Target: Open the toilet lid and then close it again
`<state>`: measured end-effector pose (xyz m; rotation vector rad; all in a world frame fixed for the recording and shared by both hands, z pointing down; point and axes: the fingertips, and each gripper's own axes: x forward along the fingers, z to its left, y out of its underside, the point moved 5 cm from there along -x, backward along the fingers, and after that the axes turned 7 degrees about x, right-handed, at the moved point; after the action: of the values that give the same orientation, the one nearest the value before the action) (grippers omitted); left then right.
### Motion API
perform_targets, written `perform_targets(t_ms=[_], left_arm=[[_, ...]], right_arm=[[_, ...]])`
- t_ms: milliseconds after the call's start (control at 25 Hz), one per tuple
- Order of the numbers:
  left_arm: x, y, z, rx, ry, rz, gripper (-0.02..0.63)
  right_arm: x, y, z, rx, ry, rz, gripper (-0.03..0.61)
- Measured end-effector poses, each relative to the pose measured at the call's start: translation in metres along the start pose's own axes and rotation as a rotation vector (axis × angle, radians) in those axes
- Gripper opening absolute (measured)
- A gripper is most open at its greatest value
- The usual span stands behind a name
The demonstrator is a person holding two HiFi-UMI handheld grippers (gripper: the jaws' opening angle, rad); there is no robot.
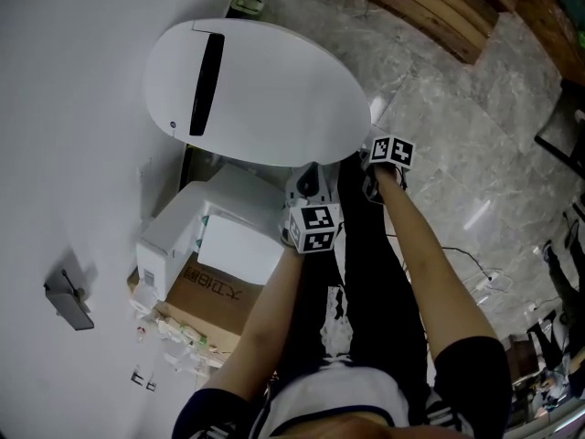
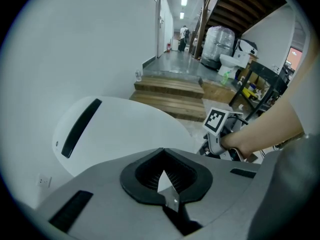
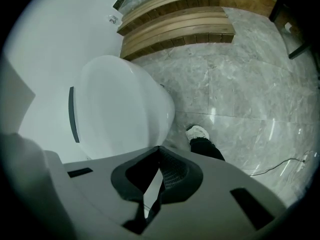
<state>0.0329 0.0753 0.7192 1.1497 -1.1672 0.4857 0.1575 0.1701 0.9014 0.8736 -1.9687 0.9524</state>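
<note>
The toilet's white oval lid lies shut, with a black strip near its back. My left gripper hovers at the lid's front edge, jaws shut on nothing. My right gripper is just right of that edge over the floor, also shut and empty. In the left gripper view the closed jaws point across the lid, and the right gripper's marker cube shows beyond. From the right gripper I look down on the lid from its front right.
A white wall runs along the left. White boxes on a cardboard carton stand beside the toilet. Wooden steps lie behind it on the marble floor. The person's shoe and black trouser legs are below the grippers.
</note>
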Motion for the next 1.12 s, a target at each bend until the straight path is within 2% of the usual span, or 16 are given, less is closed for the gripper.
perform_targets(t_ms=[80,160,280,480,640,760,880,1120], left_arm=[[-0.003,-0.002,0.005,-0.008,-0.003,-0.007,0.008],[-0.008,-0.003,0.009,-0.017,-0.001,-0.012,0.008],[-0.017,-0.006,0.014,-0.037,0.02,-0.017,0.008],[-0.04,-0.019,0.024,-0.141,0.084,-0.08,0.008],[-0.064,-0.027,0.031,-0.154,0.085,-0.114,0.008],[-0.082,-0.032,0.033,-0.144,0.094,-0.139,0.008],[-0.094,-0.038,0.031,-0.145,0.102,-0.154,0.008],[-0.115,-0.047,0.029,-0.121,0.107,-0.158,0.008]], right_arm=[[-0.005,0.001,0.007,-0.044,-0.013,0.012,0.006],[-0.014,0.006,0.021,-0.142,-0.038,0.031,0.007],[-0.037,0.016,0.054,-0.39,-0.103,0.004,0.007],[-0.091,0.04,0.121,-0.776,-0.308,-0.138,0.008],[-0.132,0.059,0.157,-1.014,-0.346,-0.233,0.008],[-0.162,0.072,0.177,-1.1,-0.377,-0.291,0.006],[-0.184,0.078,0.187,-1.117,-0.405,-0.316,0.006],[-0.202,0.09,0.196,-1.189,-0.365,-0.329,0.006]])
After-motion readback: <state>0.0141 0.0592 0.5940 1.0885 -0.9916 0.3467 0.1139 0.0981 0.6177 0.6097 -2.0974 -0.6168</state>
